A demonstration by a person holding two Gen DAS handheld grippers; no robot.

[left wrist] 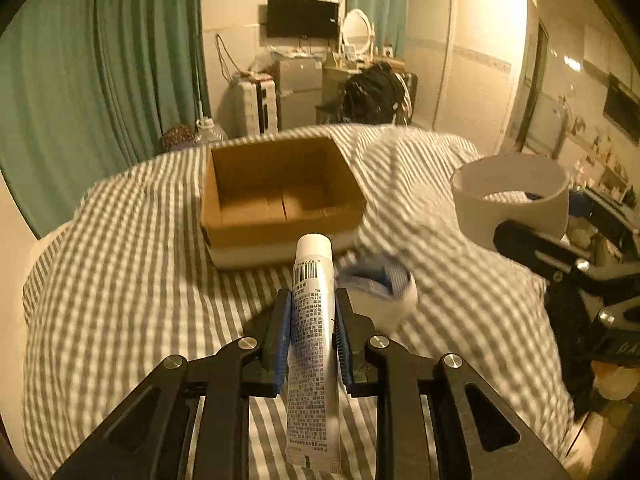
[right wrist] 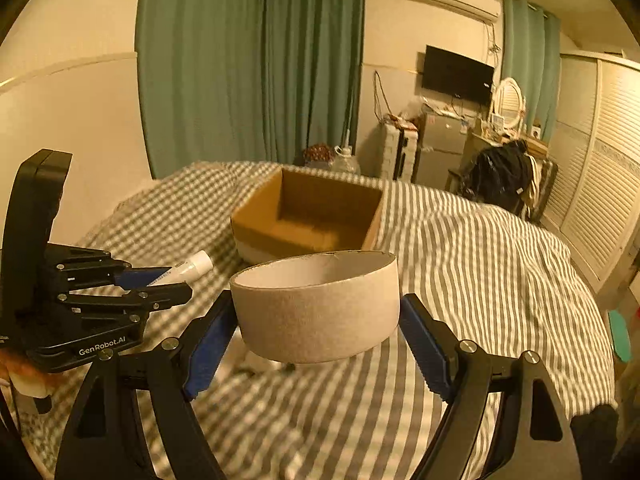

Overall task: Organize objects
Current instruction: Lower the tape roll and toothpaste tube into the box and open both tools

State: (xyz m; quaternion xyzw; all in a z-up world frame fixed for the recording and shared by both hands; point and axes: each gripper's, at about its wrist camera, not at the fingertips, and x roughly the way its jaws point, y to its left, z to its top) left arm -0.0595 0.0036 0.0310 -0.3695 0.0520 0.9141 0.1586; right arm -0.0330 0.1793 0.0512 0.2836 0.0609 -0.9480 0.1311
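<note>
My left gripper (left wrist: 313,300) is shut on a white tube (left wrist: 312,320) with a barcode, cap pointing forward, held above the striped bed. An open cardboard box (left wrist: 280,196) sits on the bed just ahead of the tube; its bottom looks bare. My right gripper (right wrist: 318,308) is shut on a wide beige tape roll (right wrist: 316,304), held above the bed near the box (right wrist: 308,216). The roll also shows at the right of the left wrist view (left wrist: 512,196). The left gripper with the tube (right wrist: 188,268) shows at the left of the right wrist view.
A white and blue pack (left wrist: 380,288) lies on the bedcover (left wrist: 120,280) right of the tube. Green curtains (right wrist: 248,60), a small fridge (right wrist: 440,144), a dark bag on a chair (right wrist: 500,176) and a wardrobe (right wrist: 592,184) stand beyond the bed.
</note>
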